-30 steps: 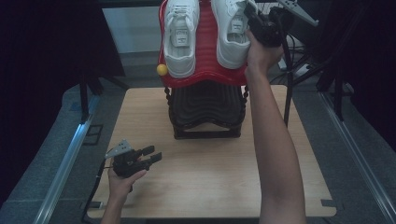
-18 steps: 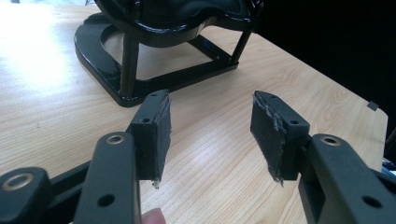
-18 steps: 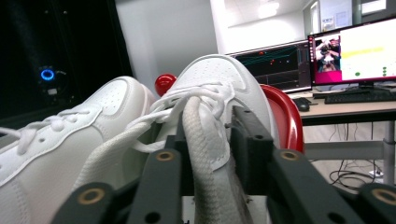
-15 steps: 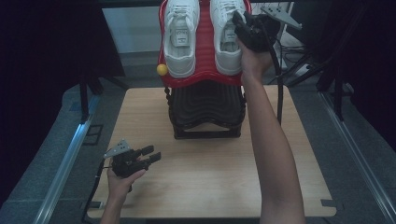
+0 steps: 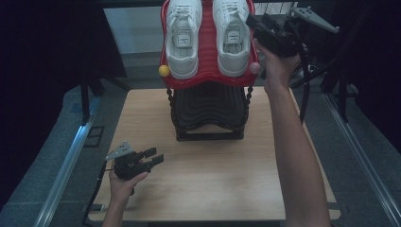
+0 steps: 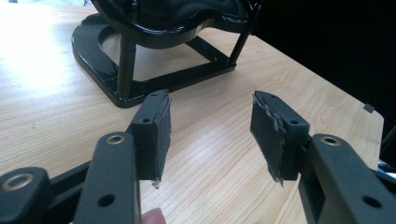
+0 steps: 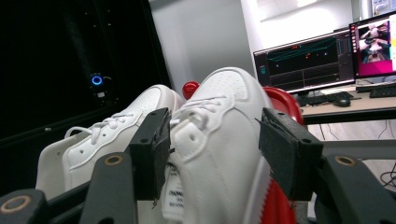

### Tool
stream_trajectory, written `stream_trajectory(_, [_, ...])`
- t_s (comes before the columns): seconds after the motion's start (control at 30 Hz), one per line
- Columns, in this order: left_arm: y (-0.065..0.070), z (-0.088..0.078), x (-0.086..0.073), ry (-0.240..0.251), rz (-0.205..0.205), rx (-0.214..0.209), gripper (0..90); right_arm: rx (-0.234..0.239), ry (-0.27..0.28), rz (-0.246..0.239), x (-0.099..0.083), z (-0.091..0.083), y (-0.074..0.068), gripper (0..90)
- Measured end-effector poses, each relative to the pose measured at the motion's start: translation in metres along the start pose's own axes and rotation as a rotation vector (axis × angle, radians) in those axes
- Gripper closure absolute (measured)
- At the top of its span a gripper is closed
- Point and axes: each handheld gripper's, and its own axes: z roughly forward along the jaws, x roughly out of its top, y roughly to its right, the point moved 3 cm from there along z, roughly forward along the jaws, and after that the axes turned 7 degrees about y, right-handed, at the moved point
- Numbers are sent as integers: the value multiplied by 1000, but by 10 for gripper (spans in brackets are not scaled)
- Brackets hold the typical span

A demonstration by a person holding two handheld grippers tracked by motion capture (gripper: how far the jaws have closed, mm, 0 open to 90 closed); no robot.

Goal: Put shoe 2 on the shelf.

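On wooden table (image 5: 208, 189), black rack (image 5: 210, 116), monitors (image 7: 308, 63) behind

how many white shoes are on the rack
2. Both sit side by side on the red top shelf of the rack: the left shoe and the right shoe, which the right hand-held gripper is reaching beside. The dark lower tiers could hide others.

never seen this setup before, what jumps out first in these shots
A pair of white sneakers lying side by side on a red rack tier at the table's far edge. The right gripper is raised beside the right-hand shoe, its open jaws straddling it, while the left gripper sits open, low over the wooden table.
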Motion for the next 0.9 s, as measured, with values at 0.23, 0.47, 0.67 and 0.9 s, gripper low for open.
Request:
stream_trajectory(0.23, [-1,-1,0,-5,5,11,482,9,0,11,3,-35,22,444])
stream_trajectory(0.47, [0,-1,-1,-9,14,22,482,14,-24,12,-10,-70,45,445])
stream_trajectory(0.67, [0,-1,0,-6,10,24,482,14,-42,20,-32,-97,60,445])
stream_trajectory(0.9, [0,1,-2,-14,12,21,482,34,-51,51,-61,-122,69,434])
